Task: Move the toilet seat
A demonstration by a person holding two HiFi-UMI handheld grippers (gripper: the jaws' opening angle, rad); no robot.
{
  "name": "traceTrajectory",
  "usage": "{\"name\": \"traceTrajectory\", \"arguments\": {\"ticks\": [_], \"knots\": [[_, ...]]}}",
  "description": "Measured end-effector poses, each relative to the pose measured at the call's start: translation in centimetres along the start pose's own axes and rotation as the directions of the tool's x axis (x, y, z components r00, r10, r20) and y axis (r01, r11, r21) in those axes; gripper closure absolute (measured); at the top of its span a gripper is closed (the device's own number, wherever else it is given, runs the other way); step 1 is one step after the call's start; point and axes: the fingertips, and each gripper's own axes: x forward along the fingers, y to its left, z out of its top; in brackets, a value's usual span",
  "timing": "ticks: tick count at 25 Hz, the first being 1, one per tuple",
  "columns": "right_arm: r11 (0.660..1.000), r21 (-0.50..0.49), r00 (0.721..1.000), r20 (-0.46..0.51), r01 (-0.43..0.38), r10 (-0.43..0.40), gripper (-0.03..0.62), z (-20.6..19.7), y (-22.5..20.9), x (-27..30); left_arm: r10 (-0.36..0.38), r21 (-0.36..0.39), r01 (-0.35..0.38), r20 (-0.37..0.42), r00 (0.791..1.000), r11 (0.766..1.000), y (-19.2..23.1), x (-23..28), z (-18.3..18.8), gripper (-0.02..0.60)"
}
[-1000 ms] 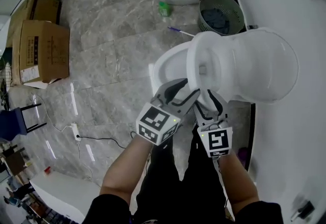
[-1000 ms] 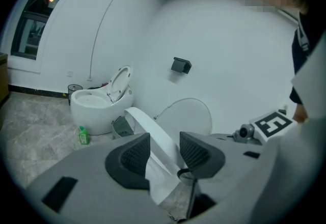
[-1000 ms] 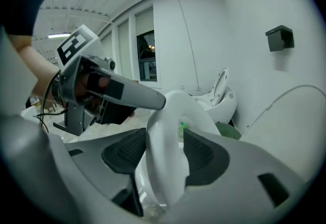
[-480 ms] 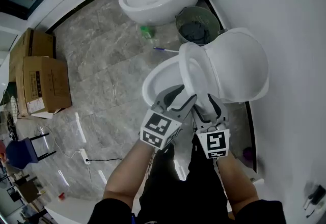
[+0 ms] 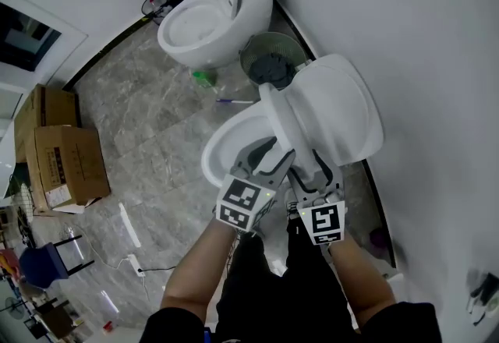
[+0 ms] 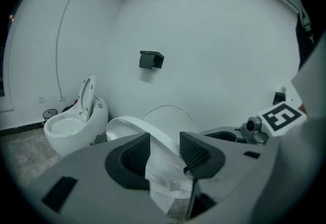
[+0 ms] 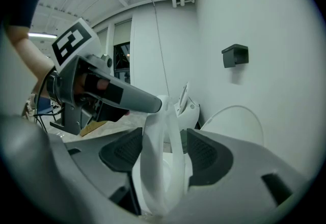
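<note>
Toilet seat [image 5: 279,119] | left hand-held gripper [image 5: 273,153] clamps it | right hand-held gripper [image 5: 312,166] opening around it

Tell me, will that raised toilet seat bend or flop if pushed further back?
Probably stiff: the seat shows a clean ring shape while tilted up. It likely pivots at its rear rather than slides, and might drop onto the bowl if released. Its glossy surface looks slippery.

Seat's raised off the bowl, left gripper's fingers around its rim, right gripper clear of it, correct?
No. The right gripper view shows the seat rim between the right gripper's fingers too; they have just been opening. Otherwise right: seat raised off the bowl, left gripper's fingers around its rim.
</note>
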Motion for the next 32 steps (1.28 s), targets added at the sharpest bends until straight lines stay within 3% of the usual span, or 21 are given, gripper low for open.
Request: {"name": "traceTrajectory", "arguments": {"ticks": [16,26,31,32], "knots": [[0.988,-0.054,0.989,-0.023,0.145,-0.146,0.29,-0.3,-12.4,-2.6,-0.083,0.065,0.085,-0.026,0.996,0.994,-5.8,10.8,4.6,0.405],[0.978,-0.004,0.976,-0.062,0.209,-0.209,0.304,-1.7,-17.6,-3.2,-0.142,0.051,0.146,-0.077,0.987,0.988,-8.0,14.9,5.7,0.41],[0.967,0.106,0.973,-0.047,0.23,-0.226,0.332,-2.0,-20.2,-3.7,-0.132,0.034,0.134,-0.049,0.99,0.99,-7.9,15.7,6.1,0.408],[0.966,0.12,0.973,-0.046,0.229,-0.225,0.31,-2.1,-20.5,-3.7,-0.129,0.031,0.13,-0.046,0.991,0.991,-7.9,15.7,6.2,0.41]]}}
